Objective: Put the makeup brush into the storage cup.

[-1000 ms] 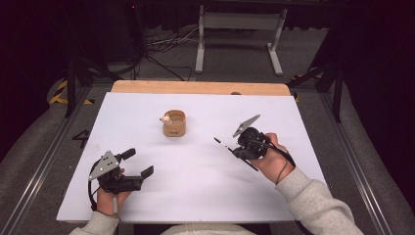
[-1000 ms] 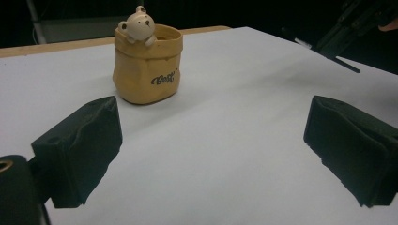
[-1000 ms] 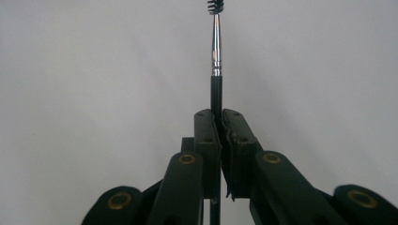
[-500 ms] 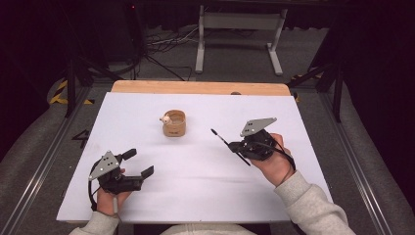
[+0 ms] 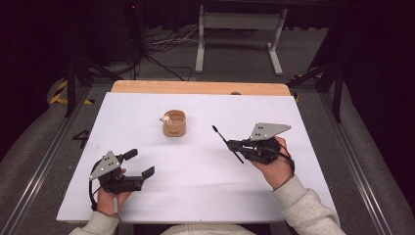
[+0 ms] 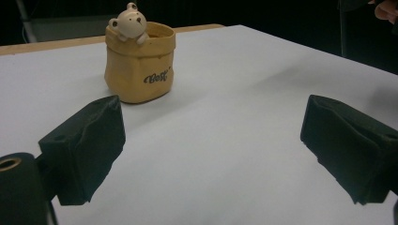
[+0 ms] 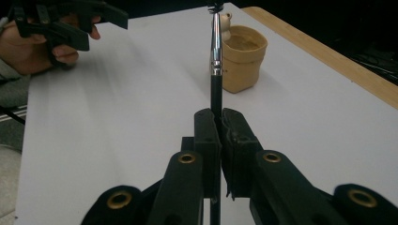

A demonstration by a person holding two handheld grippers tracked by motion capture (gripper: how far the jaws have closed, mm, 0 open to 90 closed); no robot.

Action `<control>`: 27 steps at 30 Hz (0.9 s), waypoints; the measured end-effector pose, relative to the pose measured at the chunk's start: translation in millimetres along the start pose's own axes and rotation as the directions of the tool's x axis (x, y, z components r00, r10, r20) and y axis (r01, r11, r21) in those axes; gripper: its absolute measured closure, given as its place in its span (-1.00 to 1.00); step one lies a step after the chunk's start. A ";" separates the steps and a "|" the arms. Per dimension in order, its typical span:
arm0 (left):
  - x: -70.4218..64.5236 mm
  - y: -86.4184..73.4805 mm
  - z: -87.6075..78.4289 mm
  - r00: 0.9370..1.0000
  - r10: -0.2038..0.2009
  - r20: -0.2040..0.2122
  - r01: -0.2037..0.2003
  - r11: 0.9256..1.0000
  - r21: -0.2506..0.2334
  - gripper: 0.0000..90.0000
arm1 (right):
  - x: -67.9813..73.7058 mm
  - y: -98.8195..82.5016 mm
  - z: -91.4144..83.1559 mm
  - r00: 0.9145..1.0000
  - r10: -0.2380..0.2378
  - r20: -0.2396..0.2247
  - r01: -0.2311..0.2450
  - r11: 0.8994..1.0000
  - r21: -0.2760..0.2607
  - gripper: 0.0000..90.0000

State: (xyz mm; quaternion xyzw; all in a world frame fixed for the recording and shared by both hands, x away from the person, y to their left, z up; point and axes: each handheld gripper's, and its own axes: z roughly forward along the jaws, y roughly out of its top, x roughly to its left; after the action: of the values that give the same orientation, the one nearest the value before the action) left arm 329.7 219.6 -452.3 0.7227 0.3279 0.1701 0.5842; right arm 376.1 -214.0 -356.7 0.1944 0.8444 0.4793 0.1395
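A tan pot with a small bear figure on its rim (image 5: 173, 123) (image 6: 139, 61) (image 7: 241, 58) stands on the white sheet, back of centre. My right gripper (image 5: 234, 145) (image 7: 219, 117) is shut on a thin black brush (image 5: 222, 138) (image 7: 215, 51) with a silver ferrule. The brush points up-left toward the pot, its tip a short way to the pot's right. At front left, my left gripper (image 5: 139, 163) (image 6: 211, 140) (image 7: 70, 23) is open with nothing between its jaws, and it faces the pot from some distance.
The white sheet (image 5: 195, 186) covers the table, and a wooden strip (image 5: 195, 88) shows along the far edge. Metal rails run down both sides. A grey stand (image 5: 240, 29) and cables sit on the floor beyond.
The right hand has rolled so that its grey plate lies flatter. The brush has swung from pointing left to pointing up-left toward the pot. The left gripper has stayed put.
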 end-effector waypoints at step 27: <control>-0.2 0.2 1.3 1.000 0.000 0.023 0.000 1.000 0.000 -0.83 | 2.1 -18.5 12.2 0.996 0.031 -0.084 -0.052 0.964 -0.259 0.90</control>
State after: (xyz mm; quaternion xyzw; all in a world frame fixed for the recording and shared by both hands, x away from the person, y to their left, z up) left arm 330.4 218.5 -452.5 0.7246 0.3211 0.1618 0.5880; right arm 375.8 -212.4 -378.8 0.1729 0.7746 0.5964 0.1200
